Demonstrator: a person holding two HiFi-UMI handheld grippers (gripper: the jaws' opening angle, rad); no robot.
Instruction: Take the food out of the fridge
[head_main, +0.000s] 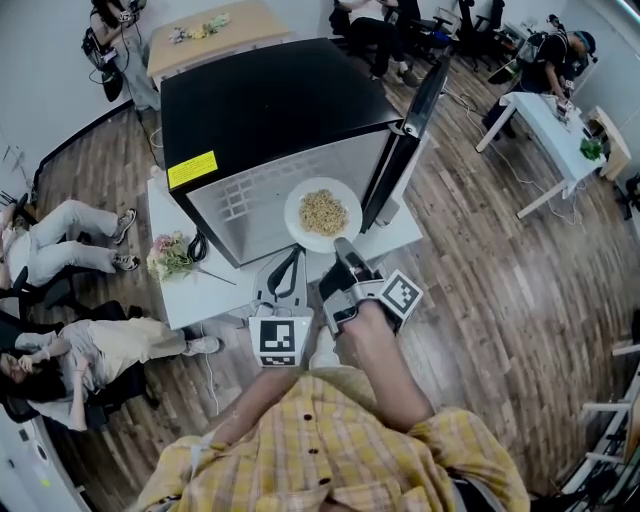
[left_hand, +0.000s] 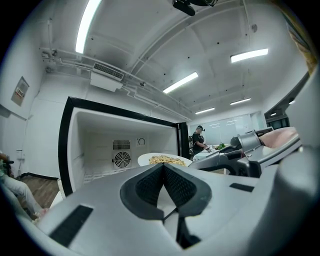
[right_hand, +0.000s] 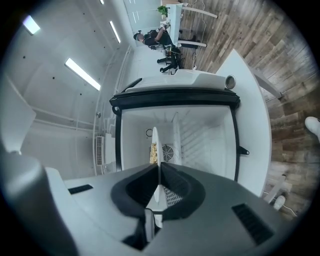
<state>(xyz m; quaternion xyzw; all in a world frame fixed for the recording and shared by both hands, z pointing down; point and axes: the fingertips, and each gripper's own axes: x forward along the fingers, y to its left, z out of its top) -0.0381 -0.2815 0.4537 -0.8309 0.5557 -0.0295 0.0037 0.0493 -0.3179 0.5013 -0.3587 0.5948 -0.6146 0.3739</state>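
Gripping the noodle plate (head_main: 322, 213), right gripper (head_main: 342, 248) faces fridge (head_main: 270, 110).

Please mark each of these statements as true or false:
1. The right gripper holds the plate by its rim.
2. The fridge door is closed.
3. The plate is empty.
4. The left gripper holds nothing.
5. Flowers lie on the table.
1. True. The right gripper is shut on the rim of the plate.
2. False. The door of the fridge stands open.
3. False. Noodles lie on the plate.
4. True. The left gripper has its jaws together, with nothing between them.
5. True. The flowers lie on the white table, near its left edge in the head view.
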